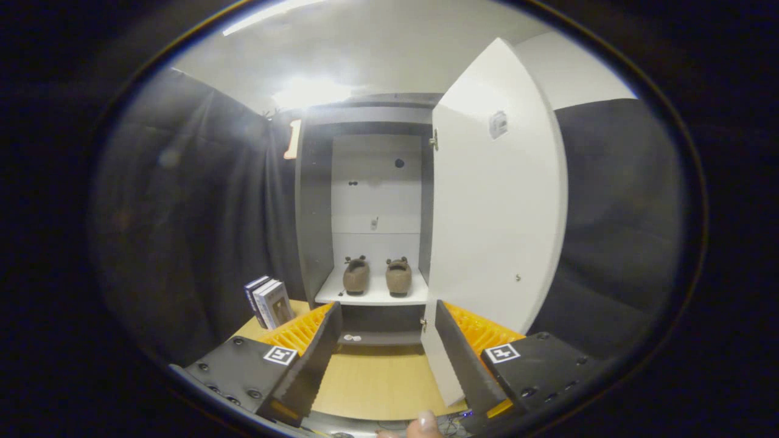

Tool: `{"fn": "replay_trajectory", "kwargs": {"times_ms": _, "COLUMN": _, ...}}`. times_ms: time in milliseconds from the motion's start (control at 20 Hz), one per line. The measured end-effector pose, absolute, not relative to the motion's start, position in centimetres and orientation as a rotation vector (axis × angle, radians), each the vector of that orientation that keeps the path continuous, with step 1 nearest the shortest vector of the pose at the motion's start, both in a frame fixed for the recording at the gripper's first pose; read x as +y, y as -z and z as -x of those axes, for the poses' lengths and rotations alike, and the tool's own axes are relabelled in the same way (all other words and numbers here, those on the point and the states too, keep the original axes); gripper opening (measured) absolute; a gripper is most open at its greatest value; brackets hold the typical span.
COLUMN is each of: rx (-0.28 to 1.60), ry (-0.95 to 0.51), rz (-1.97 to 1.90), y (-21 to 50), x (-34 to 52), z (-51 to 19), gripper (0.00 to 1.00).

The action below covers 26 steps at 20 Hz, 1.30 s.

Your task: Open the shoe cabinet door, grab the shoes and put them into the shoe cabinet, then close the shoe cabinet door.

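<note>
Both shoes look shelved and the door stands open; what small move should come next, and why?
Probably shift the gripper right, behind the open cabinet door, to start pushing it shut. Both brown shoes already sit side by side on the white shelf. The fingers are spread apart with nothing between them, and the door's lower edge lies just by the right finger.
</note>
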State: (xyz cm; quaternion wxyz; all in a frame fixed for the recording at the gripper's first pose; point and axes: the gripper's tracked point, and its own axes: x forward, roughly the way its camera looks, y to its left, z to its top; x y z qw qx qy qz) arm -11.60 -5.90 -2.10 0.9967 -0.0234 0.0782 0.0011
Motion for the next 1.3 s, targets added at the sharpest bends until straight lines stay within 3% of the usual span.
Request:
{"fn": "replay_trajectory", "kwargs": {"times_ms": 350, "rx": 0.095, "ry": 0.193, "rz": 0.015, "y": -1.1, "x": -13.6, "z": 14.7, "gripper": 0.96}}
{"fn": "replay_trajectory", "kwargs": {"times_ms": 600, "rx": 0.082, "ry": 0.252, "rz": 0.010, "y": -2.0, "x": -20.4, "z": 14.9, "gripper": 0.96}}
{"fn": "replay_trajectory", "kwargs": {"times_ms": 950, "rx": 0.140, "ry": 0.072, "rz": -0.005, "y": 0.2, "x": -25.4, "z": 8.3, "gripper": 0.95}}
{"fn": "replay_trajectory", "kwargs": {"times_ms": 1300, "rx": 0.153, "ry": -0.145, "rz": -0.026, "y": 1.0, "x": -24.0, "z": 5.2, "gripper": 0.95}}
